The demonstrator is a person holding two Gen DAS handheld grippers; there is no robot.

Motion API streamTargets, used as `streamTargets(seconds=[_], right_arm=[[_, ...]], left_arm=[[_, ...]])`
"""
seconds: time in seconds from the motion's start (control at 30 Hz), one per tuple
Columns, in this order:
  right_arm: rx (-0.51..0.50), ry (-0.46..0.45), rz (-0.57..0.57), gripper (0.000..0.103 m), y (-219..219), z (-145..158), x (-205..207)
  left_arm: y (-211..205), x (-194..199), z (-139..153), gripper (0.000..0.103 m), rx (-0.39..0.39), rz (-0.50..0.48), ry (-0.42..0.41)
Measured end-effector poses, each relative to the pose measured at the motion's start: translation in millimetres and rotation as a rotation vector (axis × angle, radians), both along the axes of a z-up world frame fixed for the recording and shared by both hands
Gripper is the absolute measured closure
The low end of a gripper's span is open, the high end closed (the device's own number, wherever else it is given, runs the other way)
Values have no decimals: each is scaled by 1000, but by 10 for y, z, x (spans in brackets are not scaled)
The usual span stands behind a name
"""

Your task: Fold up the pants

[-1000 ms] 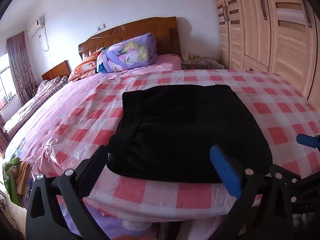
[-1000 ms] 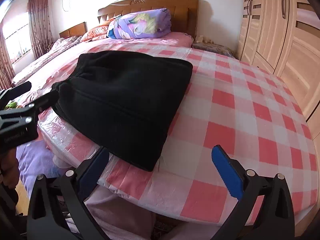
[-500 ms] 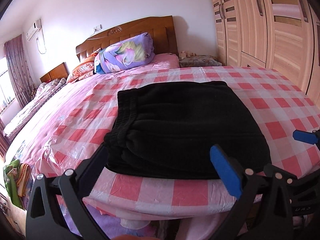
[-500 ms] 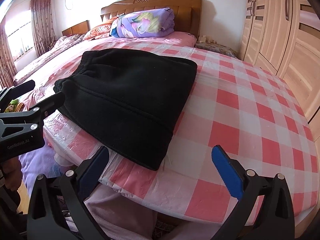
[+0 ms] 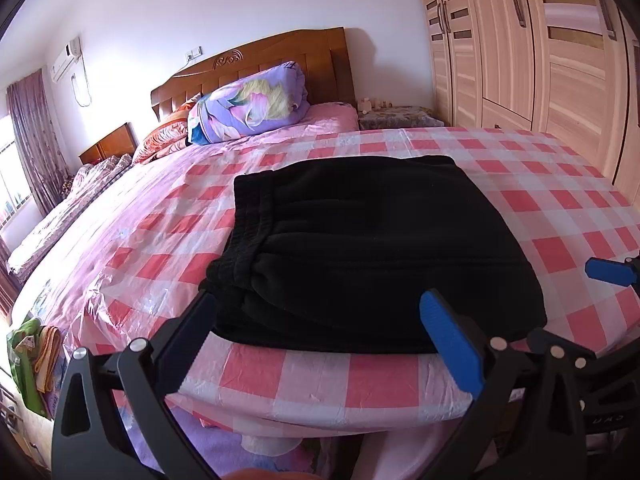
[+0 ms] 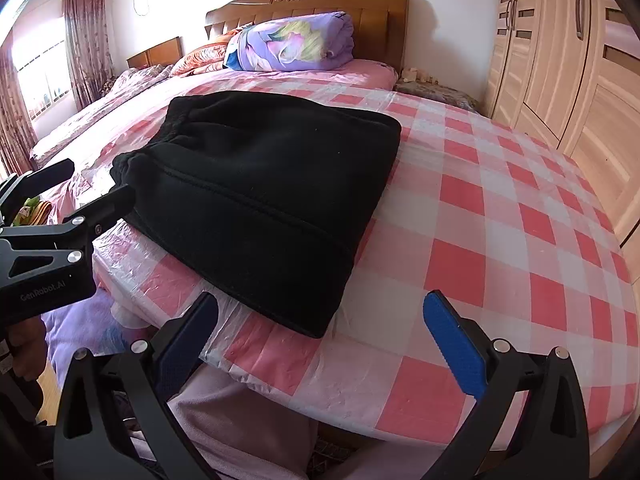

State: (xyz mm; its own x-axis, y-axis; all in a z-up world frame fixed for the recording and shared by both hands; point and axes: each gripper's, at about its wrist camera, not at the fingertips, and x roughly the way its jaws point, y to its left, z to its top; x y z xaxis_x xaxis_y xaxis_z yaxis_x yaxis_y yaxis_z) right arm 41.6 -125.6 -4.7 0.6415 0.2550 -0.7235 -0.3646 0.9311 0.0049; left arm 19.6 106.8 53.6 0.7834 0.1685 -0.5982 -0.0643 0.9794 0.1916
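There, the black pants (image 5: pixel 372 248) were seen lying folded into a thick, roughly rectangular bundle on the checked bedcover (image 5: pixel 552 200), close to the near edge of the bed, with the elastic waistband turned toward the left side. The left gripper (image 5: pixel 320 332) was held just short of that near edge, its jaws spread wide and nothing caught between them; the tip of its left finger was seen just at the bundle's near left corner (contact could not be confirmed). The right gripper (image 6: pixel 320 332) was likewise held wide apart and empty, positioned off the bed's edge near the bundle's near right corner, with no fabric gripped. In the right wrist view the left gripper was shown from the side at the left margin, its black fingers (image 6: pixel 108 204) pointed at the waistband end. A glossy plastic sheen was noted across the bedcover. A rolled purple quilt (image 5: pixel 252 104) was seen resting against the wooden headboard (image 5: pixel 280 60), well apart from the pants, and a pale wardrobe (image 5: pixel 540 52) was seen along the right wall.
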Motion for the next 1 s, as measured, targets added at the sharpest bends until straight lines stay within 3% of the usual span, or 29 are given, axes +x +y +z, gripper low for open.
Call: streamTargets(seconds=[1.0], right_arm=[[1,14,12,4,7,-37,-10]], left_arm=[[22,-29,-57,1,-4,0,6]])
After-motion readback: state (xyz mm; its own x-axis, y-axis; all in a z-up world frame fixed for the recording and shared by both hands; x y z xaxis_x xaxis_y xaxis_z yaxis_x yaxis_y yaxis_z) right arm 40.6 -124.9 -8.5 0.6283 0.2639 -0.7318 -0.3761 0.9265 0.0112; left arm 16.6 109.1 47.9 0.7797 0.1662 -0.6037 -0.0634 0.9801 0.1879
